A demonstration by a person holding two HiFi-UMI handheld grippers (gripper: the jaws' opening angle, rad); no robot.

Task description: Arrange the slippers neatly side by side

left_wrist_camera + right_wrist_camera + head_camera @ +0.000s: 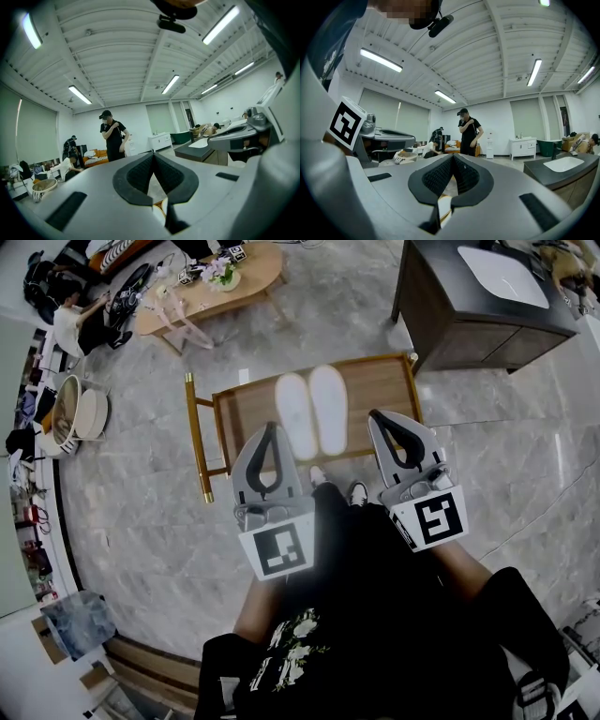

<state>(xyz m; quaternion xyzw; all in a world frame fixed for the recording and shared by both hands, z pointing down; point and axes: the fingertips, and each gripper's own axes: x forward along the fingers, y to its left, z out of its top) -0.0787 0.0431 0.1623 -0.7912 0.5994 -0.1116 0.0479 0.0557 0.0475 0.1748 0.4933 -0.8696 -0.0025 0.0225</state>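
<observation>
Two white slippers (312,413) lie side by side, touching along their length, on a low wooden rack (375,381) straight ahead on the floor. My left gripper (270,430) is held at waist height short of the rack, jaws shut and empty. My right gripper (386,420) is level beside it, also shut with nothing between its pads. In the left gripper view the closed jaws (153,156) point across the room, and a sliver of slipper (159,212) shows below them. The right gripper view shows its closed jaws (453,158) the same way.
A dark cabinet with a white basin (487,296) stands at the right behind the rack. An oval wooden table (211,292) sits far left, with a person (75,324) crouched by it. Another person (468,131) stands across the room. Round baskets (75,409) rest at the left.
</observation>
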